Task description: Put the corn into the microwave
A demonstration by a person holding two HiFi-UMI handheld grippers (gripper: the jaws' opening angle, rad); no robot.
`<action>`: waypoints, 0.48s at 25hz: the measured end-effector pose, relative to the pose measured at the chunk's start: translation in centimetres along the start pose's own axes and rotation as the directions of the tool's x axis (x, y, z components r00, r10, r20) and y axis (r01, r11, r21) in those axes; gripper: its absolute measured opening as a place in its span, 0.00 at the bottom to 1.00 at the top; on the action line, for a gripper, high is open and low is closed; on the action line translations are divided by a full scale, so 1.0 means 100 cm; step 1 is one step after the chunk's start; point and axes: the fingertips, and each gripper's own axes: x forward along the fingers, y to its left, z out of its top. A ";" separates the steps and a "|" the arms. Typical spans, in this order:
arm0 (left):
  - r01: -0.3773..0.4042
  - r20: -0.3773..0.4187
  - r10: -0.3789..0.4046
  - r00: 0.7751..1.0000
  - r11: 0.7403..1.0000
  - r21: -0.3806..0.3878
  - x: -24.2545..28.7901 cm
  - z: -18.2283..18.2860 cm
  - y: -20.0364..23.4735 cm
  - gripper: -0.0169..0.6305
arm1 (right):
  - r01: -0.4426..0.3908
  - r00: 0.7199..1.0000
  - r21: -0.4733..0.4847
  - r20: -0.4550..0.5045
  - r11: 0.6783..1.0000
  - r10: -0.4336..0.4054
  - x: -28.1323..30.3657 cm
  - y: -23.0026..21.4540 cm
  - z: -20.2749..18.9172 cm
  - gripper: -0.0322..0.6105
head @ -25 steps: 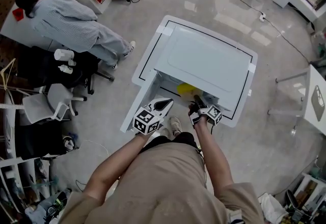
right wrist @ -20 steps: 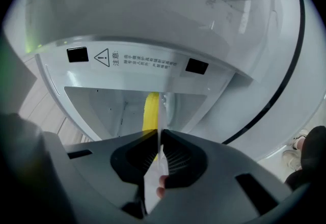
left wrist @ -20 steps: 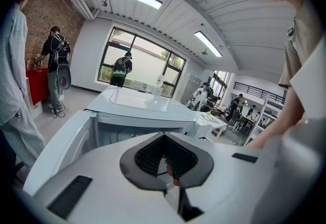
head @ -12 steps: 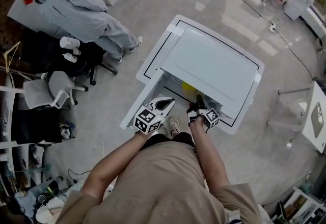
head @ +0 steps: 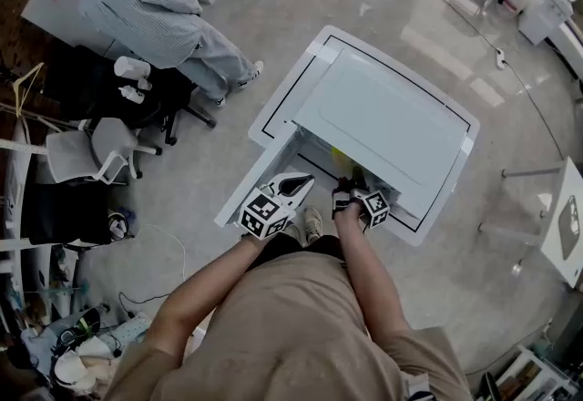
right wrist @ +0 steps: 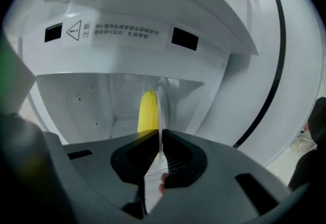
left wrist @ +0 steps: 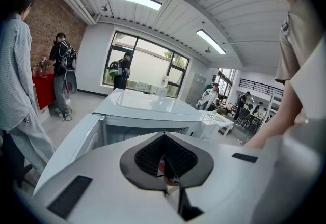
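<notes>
Deeper under the roof of the white microwave than a second ago, the corn rides the thin white plate rim my right tool pinches, nearly ready to set down, while my left tool idles pressed together, empty.

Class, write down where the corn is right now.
In the right gripper view the corn is in the open microwave cavity, straight ahead of the right gripper, just left of the thin white piece its jaws pinch.

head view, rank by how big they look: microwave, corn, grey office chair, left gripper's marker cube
1. microwave
2. grey office chair
3. marker cube, enlarged by nearness
4. corn, only a sliver showing
</notes>
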 end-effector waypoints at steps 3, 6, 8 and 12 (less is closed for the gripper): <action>-0.002 0.010 0.001 1.000 1.000 0.016 0.002 0.006 0.001 0.03 | 0.048 0.999 -0.005 -0.013 0.999 -0.048 0.011 -0.001 0.000 0.09; -0.004 0.025 0.004 1.000 1.000 0.015 -0.001 0.011 -0.001 0.03 | 0.086 0.994 0.006 -0.072 0.996 -0.085 0.018 -0.004 -0.011 0.11; -0.003 0.036 0.003 0.999 1.000 0.010 -0.005 0.012 -0.003 0.03 | 0.075 0.991 -0.004 -0.115 0.997 -0.075 0.019 -0.001 -0.019 0.21; 0.002 0.051 -0.002 0.999 1.000 0.000 -0.013 0.013 -0.001 0.03 | 0.046 0.985 -0.102 -0.160 0.994 -0.062 0.023 0.007 -0.028 0.28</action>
